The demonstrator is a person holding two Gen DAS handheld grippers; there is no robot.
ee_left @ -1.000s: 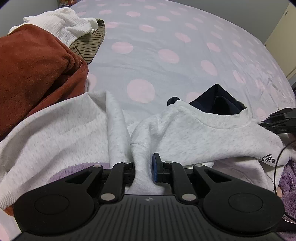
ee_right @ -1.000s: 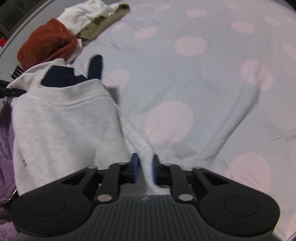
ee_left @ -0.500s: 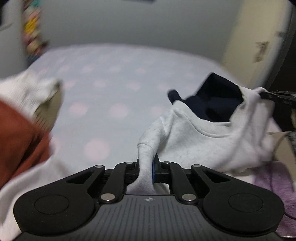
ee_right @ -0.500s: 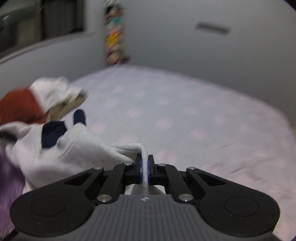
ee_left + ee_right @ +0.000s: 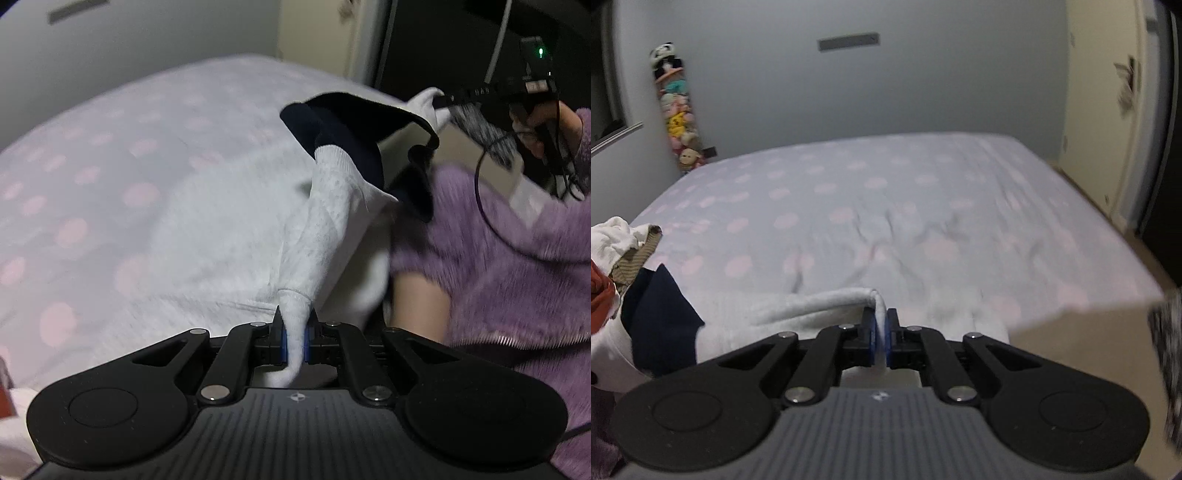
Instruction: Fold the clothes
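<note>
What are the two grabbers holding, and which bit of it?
Both hold the grey sweatshirt. The left gripper and the right gripper each pinch a fold of its fabric; which exact part cannot be told.

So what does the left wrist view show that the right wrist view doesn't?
Only the left wrist view: the purple fleece sleeve and the right tool from outside, pinching the grey sweatshirt. Only the right wrist view: the stuffed toys and the clothes pile. Both: the sweatshirt clamped in that view's own tool, left tool, its navy lining, the polka-dot bed.

Light grey sweatshirt [image 5: 325, 221] with navy lining, lilac pink-dotted bedsheet [image 5: 886, 206], fuzzy purple sleeve [image 5: 517, 266].
</note>
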